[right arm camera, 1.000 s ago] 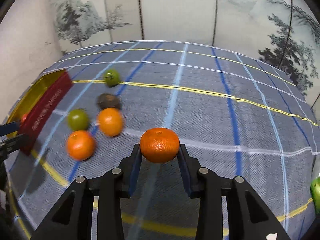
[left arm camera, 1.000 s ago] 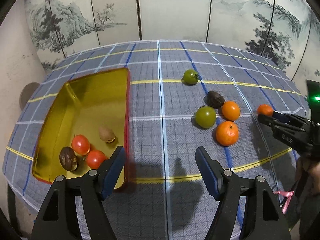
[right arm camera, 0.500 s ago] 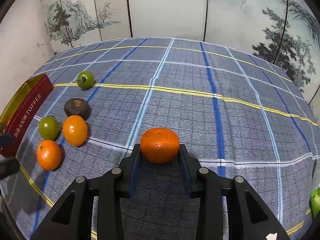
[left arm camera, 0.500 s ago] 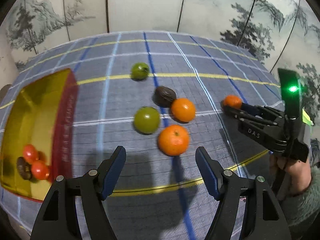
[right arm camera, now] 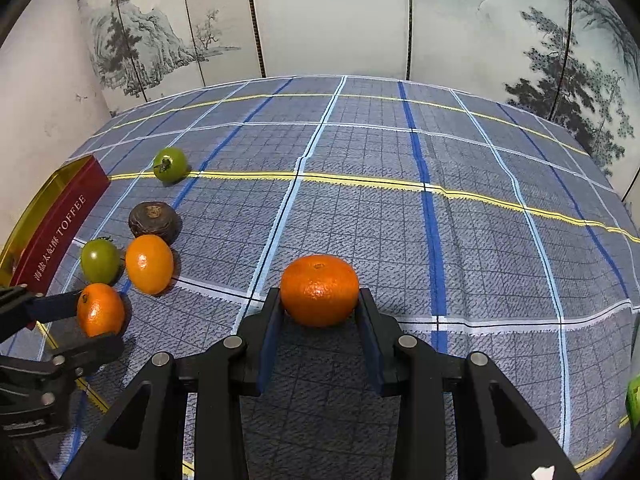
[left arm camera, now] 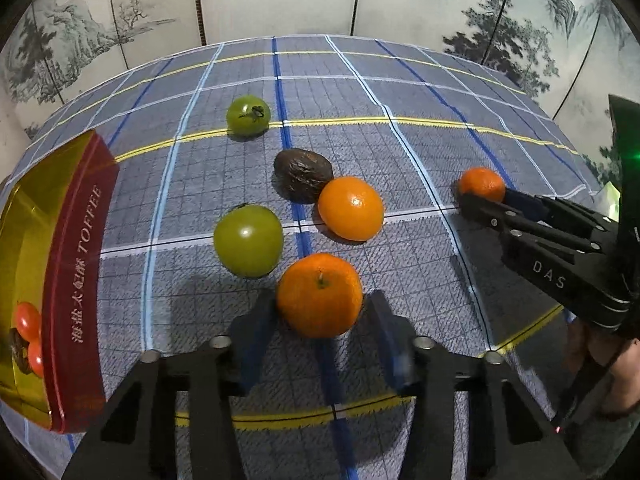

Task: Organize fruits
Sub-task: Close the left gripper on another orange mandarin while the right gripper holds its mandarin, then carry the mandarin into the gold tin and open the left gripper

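left tongs (left arm camera: 320,330) advanced, straddling tangerine (left arm camera: 319,295) | right tongs (right arm camera: 319,322) gripping mandarin (right arm camera: 319,290)

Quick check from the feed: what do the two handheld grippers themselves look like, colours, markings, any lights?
Both are matte black linkage frames with silver pivot pins and dark blue finger pads. The left gripper shows this in its own view. The right gripper, seen side-on from the left wrist camera, carries white "DAS" lettering and a green light on its body. The hand behind it is bare. No cables show.
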{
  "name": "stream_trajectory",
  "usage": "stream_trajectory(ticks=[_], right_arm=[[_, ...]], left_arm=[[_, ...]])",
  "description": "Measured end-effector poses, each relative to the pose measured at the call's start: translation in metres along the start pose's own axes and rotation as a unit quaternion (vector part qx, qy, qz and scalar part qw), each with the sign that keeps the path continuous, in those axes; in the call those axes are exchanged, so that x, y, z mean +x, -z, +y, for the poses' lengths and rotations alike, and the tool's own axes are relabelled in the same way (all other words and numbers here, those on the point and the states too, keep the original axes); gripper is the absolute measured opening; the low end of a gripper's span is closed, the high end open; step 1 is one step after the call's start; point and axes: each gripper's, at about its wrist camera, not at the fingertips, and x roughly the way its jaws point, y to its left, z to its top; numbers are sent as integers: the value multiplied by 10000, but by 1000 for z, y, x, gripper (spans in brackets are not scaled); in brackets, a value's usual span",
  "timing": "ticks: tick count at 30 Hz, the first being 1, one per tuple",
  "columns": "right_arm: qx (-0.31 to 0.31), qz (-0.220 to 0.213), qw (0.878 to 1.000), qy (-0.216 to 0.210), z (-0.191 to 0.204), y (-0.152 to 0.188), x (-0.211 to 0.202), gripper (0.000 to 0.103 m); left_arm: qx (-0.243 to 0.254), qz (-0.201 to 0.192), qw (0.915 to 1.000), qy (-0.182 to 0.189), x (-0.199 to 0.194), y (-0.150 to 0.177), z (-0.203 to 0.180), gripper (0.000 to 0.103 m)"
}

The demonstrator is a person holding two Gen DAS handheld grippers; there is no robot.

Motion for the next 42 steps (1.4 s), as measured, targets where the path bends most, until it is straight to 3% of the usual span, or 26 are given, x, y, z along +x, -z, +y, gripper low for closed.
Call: stream_trajectory(ticks=[10,22,32,42], right_arm=[[-4,1,10000,-1,0,0,0,34],[-40,13,10000,40,2,0,0,34],[-40,14,10000,39,2,0,1,34],[-54,19,10000,57,2,1,1,35]], left_arm=[[-18,-21,10000,-67,-7,5,7,40],[-49,-481,9980,-401,-50,4,29,40],[-241,-816,9931,-806,-80,2,72,40],[-767,-969,9842,-1265,-91,-1,137,41]])
